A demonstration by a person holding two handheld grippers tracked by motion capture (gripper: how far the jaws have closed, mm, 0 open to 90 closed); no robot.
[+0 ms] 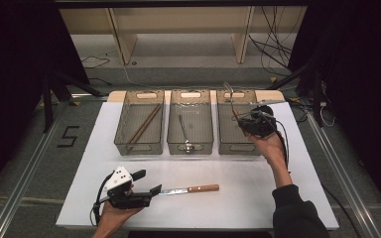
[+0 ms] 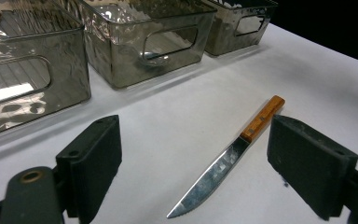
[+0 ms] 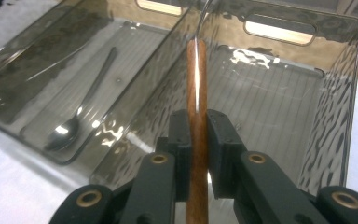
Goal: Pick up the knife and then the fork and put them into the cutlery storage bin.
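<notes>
right gripper (image 3: 196, 135) fingers clamping wooden handle (image 3: 197, 84) over right bin (image 3: 335, 93) | left gripper (image 2: 196, 163) fingers gaping wide, straddling knife (image 2: 223, 163) near surface's front edge

One mark to read: a large dark "5" (image 1: 68, 136) taped on the grey floor (image 1: 25, 163), just off the left edge of the white surface (image 1: 248, 198). Nothing else legible.

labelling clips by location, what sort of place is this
Probably a lab or recording workspace, not a home kitchen: a white table on a grey floor with three clear bins for sorting cutlery, loose cables behind, and a taped number 5 on the floor.
</notes>
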